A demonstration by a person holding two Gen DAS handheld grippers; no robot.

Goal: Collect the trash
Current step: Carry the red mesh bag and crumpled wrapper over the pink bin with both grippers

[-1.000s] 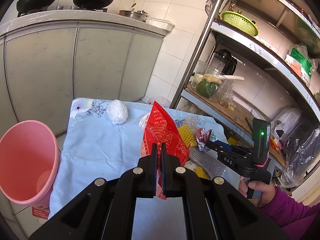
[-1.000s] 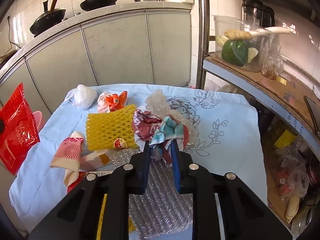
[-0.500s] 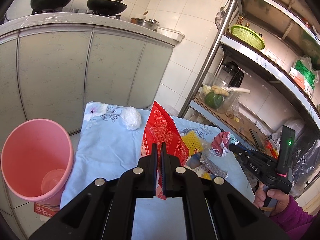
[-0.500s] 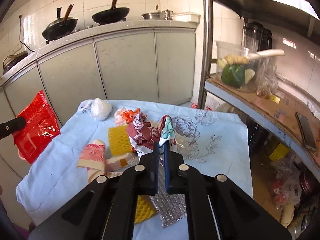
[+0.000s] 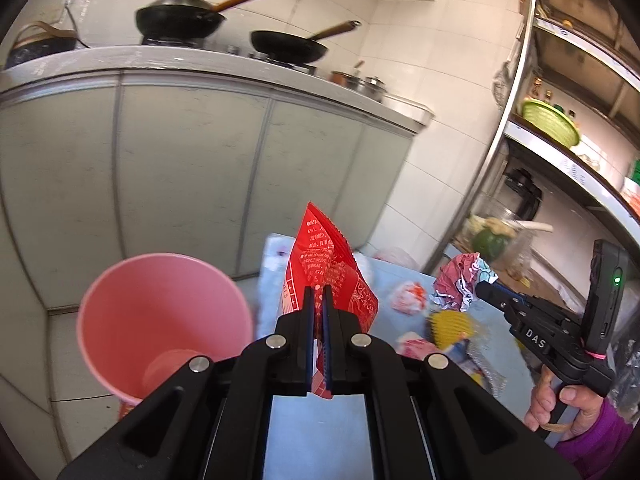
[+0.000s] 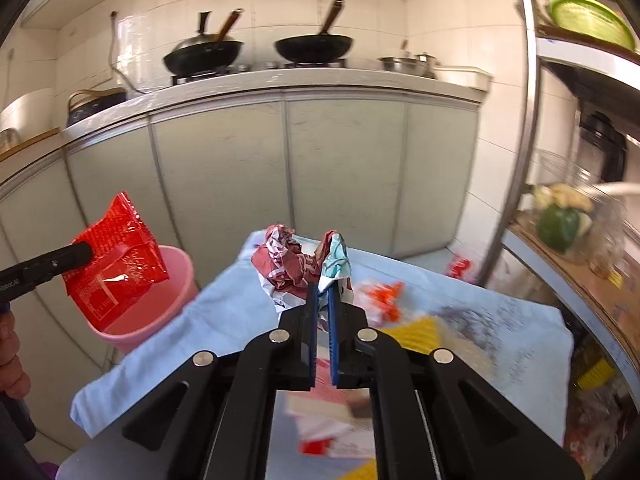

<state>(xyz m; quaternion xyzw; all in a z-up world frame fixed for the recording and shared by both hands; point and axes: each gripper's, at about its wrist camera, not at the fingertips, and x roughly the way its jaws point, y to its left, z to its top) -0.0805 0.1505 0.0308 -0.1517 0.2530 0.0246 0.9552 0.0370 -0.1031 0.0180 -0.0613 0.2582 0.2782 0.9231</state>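
Note:
My left gripper (image 5: 316,292) is shut on a red snack bag (image 5: 328,268), held upright just right of the pink bin (image 5: 160,316). From the right wrist view the same red bag (image 6: 116,260) hangs over the pink bin (image 6: 140,328) at the table's left edge. My right gripper (image 6: 323,292) is shut on a crumpled maroon-and-teal wrapper (image 6: 296,264), lifted above the blue cloth table (image 6: 224,312). In the left wrist view that wrapper (image 5: 460,280) sits at the tip of the right gripper (image 5: 486,292), which a hand (image 5: 560,408) holds.
On the table lie a yellow foam net (image 5: 450,324), an orange-white wrapper (image 5: 408,296) and other scraps. Grey cabinets (image 6: 340,176) with pans on top stand behind. A metal shelf rack (image 6: 528,120) with a jar and a green vegetable borders the right.
My right gripper closed on the crumpled wrapper and lifted it off the table. My left gripper carried the red bag leftward, so the pink bin now sits right beside it.

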